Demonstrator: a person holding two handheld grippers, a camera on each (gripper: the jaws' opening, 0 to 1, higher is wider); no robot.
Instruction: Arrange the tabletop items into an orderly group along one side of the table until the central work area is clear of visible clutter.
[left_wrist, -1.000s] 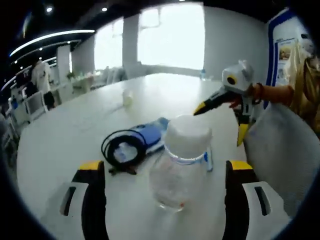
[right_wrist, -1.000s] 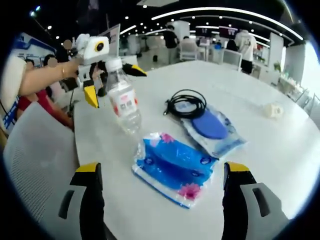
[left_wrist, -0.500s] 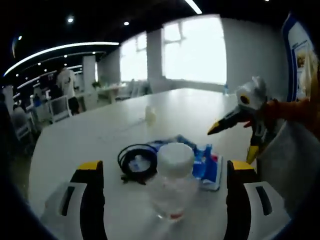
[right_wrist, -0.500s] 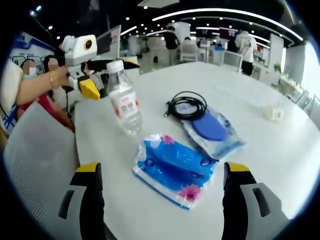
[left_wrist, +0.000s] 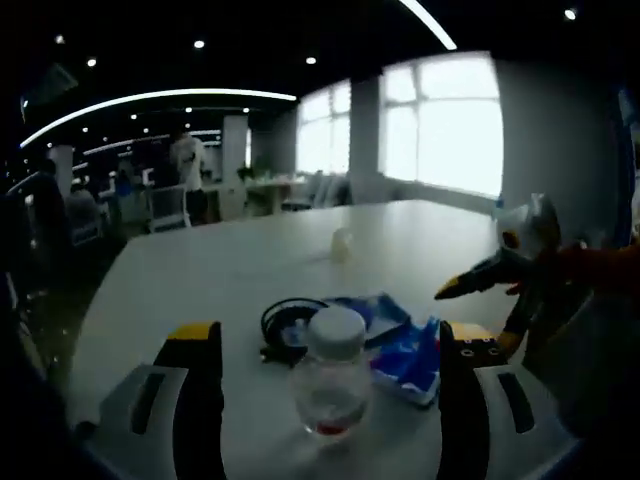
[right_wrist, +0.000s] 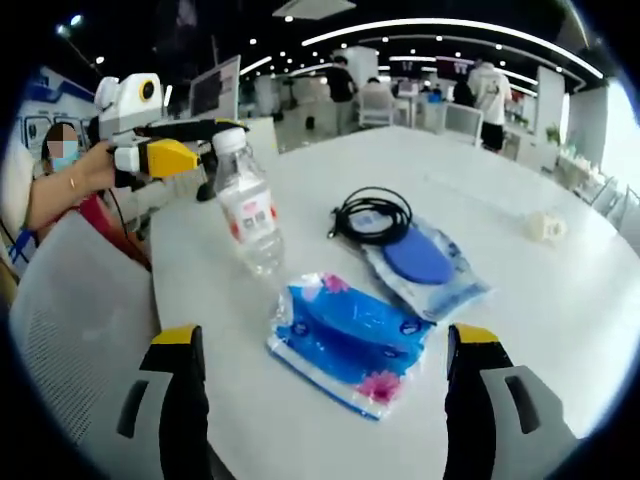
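Five items lie on the white table (right_wrist: 560, 330). Clear plastic bottle (right_wrist: 243, 207), white cap, stands upright near the table edge; in the left gripper view the bottle (left_wrist: 329, 378) sits straight ahead of the left claw (left_wrist: 330, 352), between its two yellow-tipped jaws but touching neither. Jaws stand wide apart, holding nothing.

In the right gripper view the blue flowered packet (right_wrist: 348, 336) lies flat just ahead of the right claw (right_wrist: 326, 352), between its jaw lines. Right claw jaws also spread wide, nothing held. Beyond the packet, slightly to the right, a clear pouch with a blue round pad (right_wrist: 424, 259) lies flat, near the packet; whether they touch I cannot tell. A coiled black cable (right_wrist: 372, 212) rests at the pouch's far end, overlapping its corner. The bottle is ahead-left of the right claw, close beside the packet but apart from it. A small white object (right_wrist: 546, 224) sits far ahead-right, well apart from the group; too small to identify.

From the left claw, cable (left_wrist: 292, 326) and packet (left_wrist: 408, 352) lie just behind the bottle, cable ahead-left, packet ahead-right; small white object (left_wrist: 341, 243) farther out.

The left claw (right_wrist: 215, 127) shows at upper left in the right gripper view, held by a hand (right_wrist: 95, 170), its tips level with the bottle cap. The right claw (left_wrist: 487, 304) shows at right in the left gripper view, above the table edge.
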